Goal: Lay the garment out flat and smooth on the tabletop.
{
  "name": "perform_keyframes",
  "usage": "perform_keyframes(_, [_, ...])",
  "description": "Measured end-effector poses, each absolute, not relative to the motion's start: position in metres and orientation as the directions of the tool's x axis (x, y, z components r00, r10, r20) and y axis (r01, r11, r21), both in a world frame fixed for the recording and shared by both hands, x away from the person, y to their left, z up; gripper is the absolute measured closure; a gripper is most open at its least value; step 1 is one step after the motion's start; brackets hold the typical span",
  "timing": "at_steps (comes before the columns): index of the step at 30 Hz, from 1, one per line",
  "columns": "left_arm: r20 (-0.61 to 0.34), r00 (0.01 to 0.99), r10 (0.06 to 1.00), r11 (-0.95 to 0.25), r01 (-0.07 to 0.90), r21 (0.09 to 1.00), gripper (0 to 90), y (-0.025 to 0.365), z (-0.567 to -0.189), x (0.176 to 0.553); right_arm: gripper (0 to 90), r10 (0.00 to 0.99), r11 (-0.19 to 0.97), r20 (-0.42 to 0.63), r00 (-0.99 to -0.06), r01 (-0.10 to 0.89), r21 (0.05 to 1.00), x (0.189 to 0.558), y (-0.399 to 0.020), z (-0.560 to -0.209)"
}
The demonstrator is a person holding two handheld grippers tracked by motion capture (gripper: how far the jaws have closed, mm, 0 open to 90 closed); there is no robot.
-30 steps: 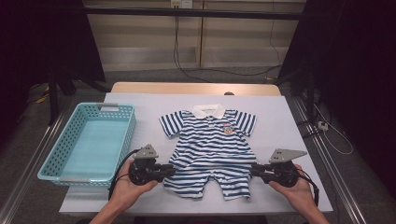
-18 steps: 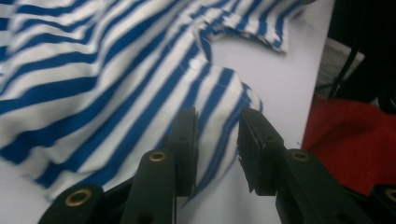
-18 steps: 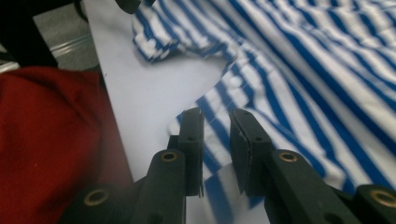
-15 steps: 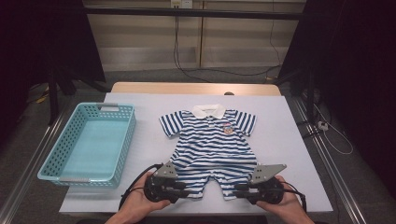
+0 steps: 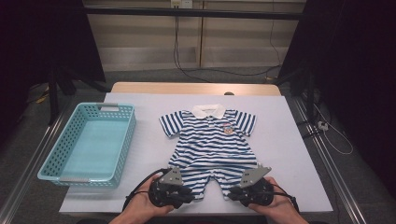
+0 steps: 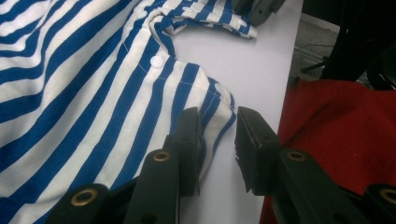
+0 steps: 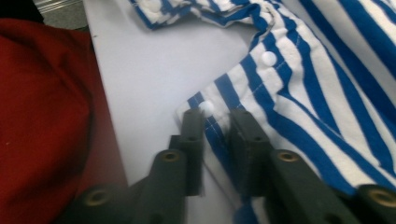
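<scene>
The striped baby romper [image 5: 210, 147] lies flat mid-surface [image 5: 289, 154], soft and light. Left claw [image 6: 217, 135] has been closing, hem corner between its jaws; right claw [image 7: 217, 128] pinches the other leg hem.

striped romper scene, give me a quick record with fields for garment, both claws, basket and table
garment: blue and white striped romper, spread flat, collar away from the person, leg hems nearest them
left claw: at the romper's left leg hem, hem corner between the jaws, jaws apart with a gap, have just been closing a little
right claw: at the right leg hem, jaws narrow with fabric between them, have just been closing
basket: turquoise basket, left of the romper, apart from it
table: white table
</scene>
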State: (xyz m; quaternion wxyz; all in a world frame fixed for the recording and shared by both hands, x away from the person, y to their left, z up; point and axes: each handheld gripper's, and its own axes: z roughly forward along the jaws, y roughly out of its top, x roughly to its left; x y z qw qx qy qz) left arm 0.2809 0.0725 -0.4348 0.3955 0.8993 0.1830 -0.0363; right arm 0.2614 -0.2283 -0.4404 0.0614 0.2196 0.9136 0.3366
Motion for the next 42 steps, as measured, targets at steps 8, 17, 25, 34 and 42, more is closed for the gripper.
perform_keyframes(8, [-0.175, 0.959, 0.224, -0.624, 0.279, 0.730, 67.5, 0.069, -0.430, 0.277, 89.0, 0.511, 0.511, 0.136, -0.848, 0.428, 0.746, 0.273, -0.239, -0.426])
perform_keyframes(17, [-0.160, 0.954, 0.255, -0.654, 0.291, 0.698, 62.7, 0.054, -0.440, 0.278, 89.0, 0.513, 0.435, 0.196, -0.836, 0.449, 0.781, 0.280, -0.237, -0.425])
perform_keyframes(25, [-0.136, 0.950, 0.281, -0.653, 0.293, 0.699, 65.3, 0.048, -0.445, 0.284, 80.0, 0.489, 0.559, 0.139, -0.861, 0.432, 0.708, 0.277, -0.225, -0.437])
perform_keyframes(34, [-0.262, 0.912, 0.316, -0.585, 0.405, 0.703, 82.7, 0.046, -0.438, 0.309, 66.0, 0.476, 0.612, 0.089, -0.875, 0.402, 0.681, 0.276, -0.222, -0.439])
perform_keyframes(42, [-0.310, 0.892, 0.328, -0.491, 0.441, 0.751, 82.6, 0.055, -0.420, 0.319, 66.0, 0.478, 0.640, 0.060, -0.876, 0.394, 0.660, 0.276, -0.220, -0.443])
